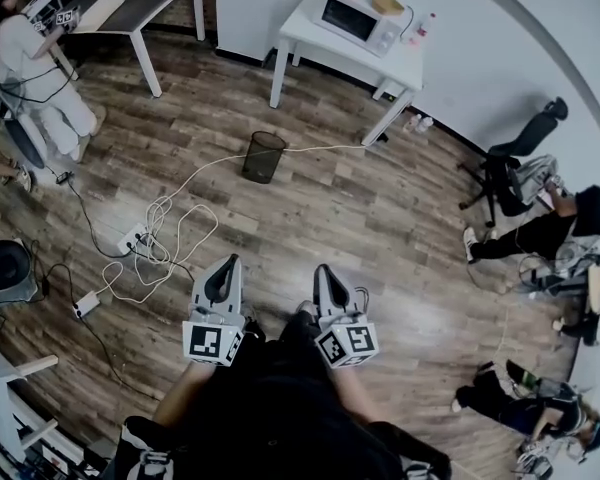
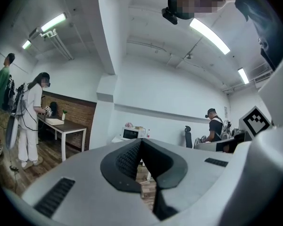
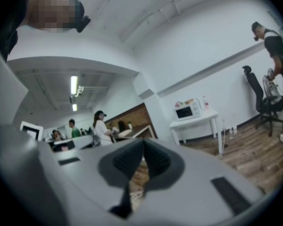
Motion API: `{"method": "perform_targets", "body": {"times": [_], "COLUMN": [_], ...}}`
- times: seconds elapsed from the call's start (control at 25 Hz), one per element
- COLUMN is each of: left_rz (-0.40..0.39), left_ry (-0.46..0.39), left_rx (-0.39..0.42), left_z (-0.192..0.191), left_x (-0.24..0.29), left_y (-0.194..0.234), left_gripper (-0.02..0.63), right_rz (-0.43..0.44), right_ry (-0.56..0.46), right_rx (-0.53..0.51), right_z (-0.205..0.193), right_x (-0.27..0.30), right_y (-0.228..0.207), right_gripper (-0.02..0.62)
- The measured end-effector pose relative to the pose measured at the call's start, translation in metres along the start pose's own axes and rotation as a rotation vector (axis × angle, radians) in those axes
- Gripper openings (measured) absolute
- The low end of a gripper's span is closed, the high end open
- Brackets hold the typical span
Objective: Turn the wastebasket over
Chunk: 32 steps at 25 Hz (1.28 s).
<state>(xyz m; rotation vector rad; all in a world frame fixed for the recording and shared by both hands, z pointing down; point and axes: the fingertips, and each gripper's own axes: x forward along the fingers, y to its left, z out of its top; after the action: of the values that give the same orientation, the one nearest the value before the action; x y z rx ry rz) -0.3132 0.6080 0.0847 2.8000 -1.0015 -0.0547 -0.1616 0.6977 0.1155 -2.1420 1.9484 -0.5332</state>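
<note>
The wastebasket (image 1: pixel 263 156), a black mesh bin, stands upright with its mouth up on the wooden floor, well ahead of both grippers. My left gripper (image 1: pixel 229 262) and right gripper (image 1: pixel 322 269) are held side by side, low in the head view, both pointing level toward the bin and far short of it. In the left gripper view the left gripper (image 2: pixel 140 143) has its pads together with nothing between them. The right gripper (image 3: pixel 144 144) is likewise shut and empty. Neither gripper view shows the bin.
White cables and a power strip (image 1: pixel 140 240) lie on the floor between me and the bin, to the left. Behind the bin stands a white table (image 1: pixel 310 43) carrying a microwave (image 1: pixel 355 18). An office chair (image 1: pixel 520 153) and seated people are at the right, a person at a desk far left.
</note>
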Motion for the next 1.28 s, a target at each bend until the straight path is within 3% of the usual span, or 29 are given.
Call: {"method": "perform_targets", "body": {"times": [0.32,0.64,0.96,1.08,1.28], "left_rz": [0.014,0.037,0.062,0.064,0.113], "left_ry": [0.005,0.028,0.067,0.064,0.071], "left_rx": [-0.025,-0.032,-0.021,0.019,0.027], "left_z": [-0.005,-0.011,-0.017,-0.015,-0.009], "left_x": [0.004,0.058,0.156,0.201,0.268], "left_y": [0.025,0.037,0.047,0.047,0.044], "left_gripper": [0.032,0.032,0.032,0.032,0.032], "right_rz": [-0.016,0.002,0.033,0.052,0.098], "right_ry": [0.015,0.016,0.036,0.047,0.075], "right_rx": [-0.004,0.016,0.017,0.017,0.013], "right_z": [-0.008,0.003,0.032,0.048,0.073], "right_x": [0.015,0.069,0.148,0.180,0.230], "right_y": [0.004,-0.027,-0.088,-0.116,-0.161], "right_gripper": [0.034,0.034,0.034,0.034,0.034]}}
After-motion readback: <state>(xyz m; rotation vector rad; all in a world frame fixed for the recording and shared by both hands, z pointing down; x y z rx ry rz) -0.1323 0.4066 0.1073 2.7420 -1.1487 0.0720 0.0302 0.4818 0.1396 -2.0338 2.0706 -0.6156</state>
